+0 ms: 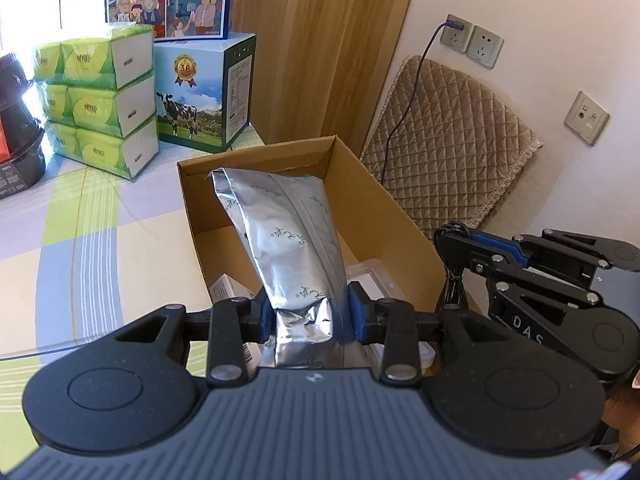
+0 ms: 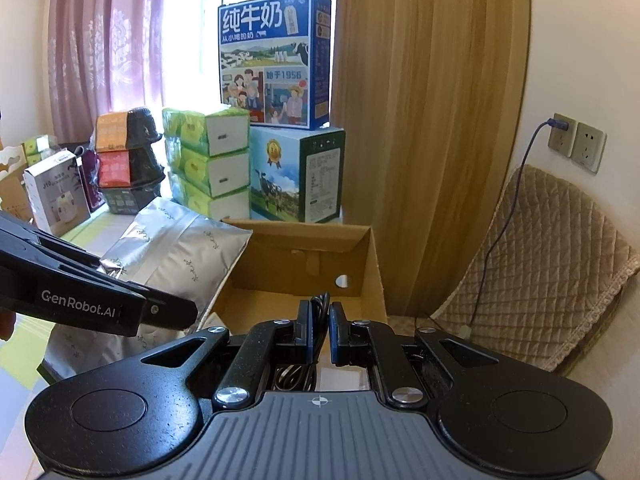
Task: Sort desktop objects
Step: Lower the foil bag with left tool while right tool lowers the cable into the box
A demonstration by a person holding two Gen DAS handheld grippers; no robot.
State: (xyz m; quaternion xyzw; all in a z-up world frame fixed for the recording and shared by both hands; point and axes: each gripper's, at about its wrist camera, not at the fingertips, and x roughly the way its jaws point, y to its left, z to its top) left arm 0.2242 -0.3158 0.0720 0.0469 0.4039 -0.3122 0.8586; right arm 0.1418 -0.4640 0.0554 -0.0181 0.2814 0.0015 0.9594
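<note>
Your left gripper [image 1: 308,314] has its jaws clenched on a silver foil bag [image 1: 280,232], pinching it near its lower end. The bag sticks forward and up, w/ most of its length over the open cardboard box [image 1: 384,200]; from the right wrist view the same bag [image 2: 180,248] hangs across the box's left wall [image 2: 224,292], partly outside it. Can't tell if the bag touches the box floor.

Your right gripper [image 2: 320,330] has its jaws clamped on a bundle of black cable [image 2: 320,304], blue pads [image 2: 306,332] pressing either side. In the left wrist view that gripper [image 1: 476,248] sits at the box's right wall, cable [image 1: 452,280] dangling just at the rim.

Inside the box: a small white carton [image 1: 226,286] at the near left, and a clear plastic case [image 1: 372,276] to the right of the bag.

The box stands on a surface covered w/ a checked cloth [image 1: 100,240]. Behind it: stacked green tissue packs [image 1: 104,104], two milk cartons [image 2: 280,112] one atop the other, and a wood-grain panel [image 2: 420,120]. A quilted beige cushion [image 1: 452,140] leans on the wall to the right, under wall sockets [image 1: 472,40] w/ a purple cord plugged in.
</note>
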